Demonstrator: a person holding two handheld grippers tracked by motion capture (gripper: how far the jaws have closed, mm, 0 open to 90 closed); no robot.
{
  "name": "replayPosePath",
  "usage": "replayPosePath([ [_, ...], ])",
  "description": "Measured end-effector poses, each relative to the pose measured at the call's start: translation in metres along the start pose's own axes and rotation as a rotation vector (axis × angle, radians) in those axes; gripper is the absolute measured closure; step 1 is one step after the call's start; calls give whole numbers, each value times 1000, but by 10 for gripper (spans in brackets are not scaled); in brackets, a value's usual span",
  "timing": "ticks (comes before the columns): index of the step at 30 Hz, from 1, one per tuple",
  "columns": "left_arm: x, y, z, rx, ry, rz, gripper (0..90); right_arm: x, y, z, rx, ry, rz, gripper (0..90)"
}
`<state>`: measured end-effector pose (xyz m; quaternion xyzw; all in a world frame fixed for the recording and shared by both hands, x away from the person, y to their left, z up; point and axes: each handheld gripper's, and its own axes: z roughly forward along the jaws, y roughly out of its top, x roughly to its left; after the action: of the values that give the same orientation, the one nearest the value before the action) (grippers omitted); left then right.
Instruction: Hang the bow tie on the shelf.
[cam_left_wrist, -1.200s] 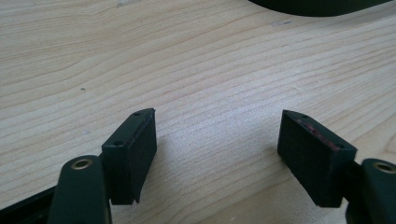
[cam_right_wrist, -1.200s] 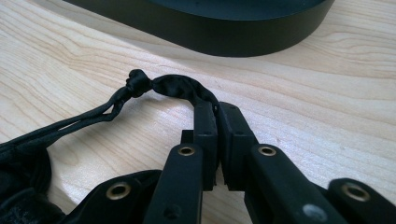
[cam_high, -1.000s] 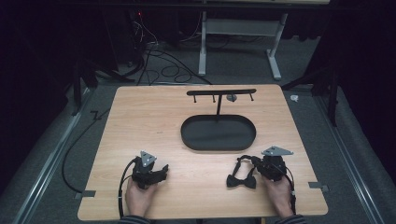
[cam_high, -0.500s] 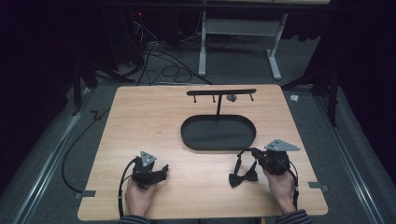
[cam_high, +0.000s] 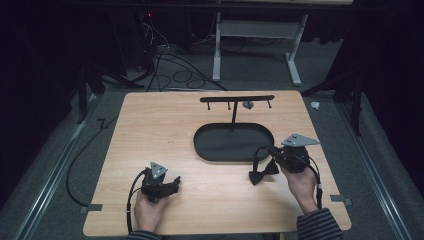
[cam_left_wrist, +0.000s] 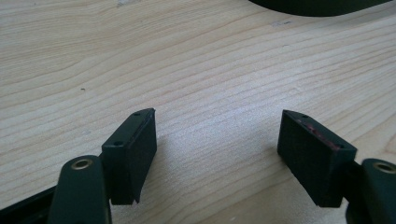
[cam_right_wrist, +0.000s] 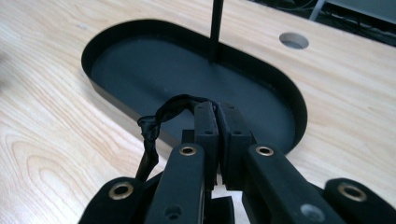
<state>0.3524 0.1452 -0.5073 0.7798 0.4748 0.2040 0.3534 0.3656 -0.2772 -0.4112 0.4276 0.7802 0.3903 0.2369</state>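
The right gripper (cam_high: 274, 152) has its jaws pressed together on the strap of a black bow tie (cam_high: 262, 171), whose bow hangs just above the wooden table (cam_high: 150, 125) near the front rim of the oval black tray (cam_high: 210, 147). A thin post stand (cam_high: 234, 102) rises from that tray. Well apart at the table's near left, the left gripper (cam_high: 170, 184) rests with jaws spread wide over bare wood.

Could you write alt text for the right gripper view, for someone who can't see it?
The right gripper, its two black jaws shut, pinches the thin strap of a black bow tie, which hangs down to the left. Just beyond lies a black oval tray with a thin upright post, on a light wooden table.
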Motion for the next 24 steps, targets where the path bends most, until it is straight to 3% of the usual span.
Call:
replayPosePath([
  [24, 0, 0, 0, 0, 1, -2, 289, -13, 48, -5, -84, 42, 1, 894],
])
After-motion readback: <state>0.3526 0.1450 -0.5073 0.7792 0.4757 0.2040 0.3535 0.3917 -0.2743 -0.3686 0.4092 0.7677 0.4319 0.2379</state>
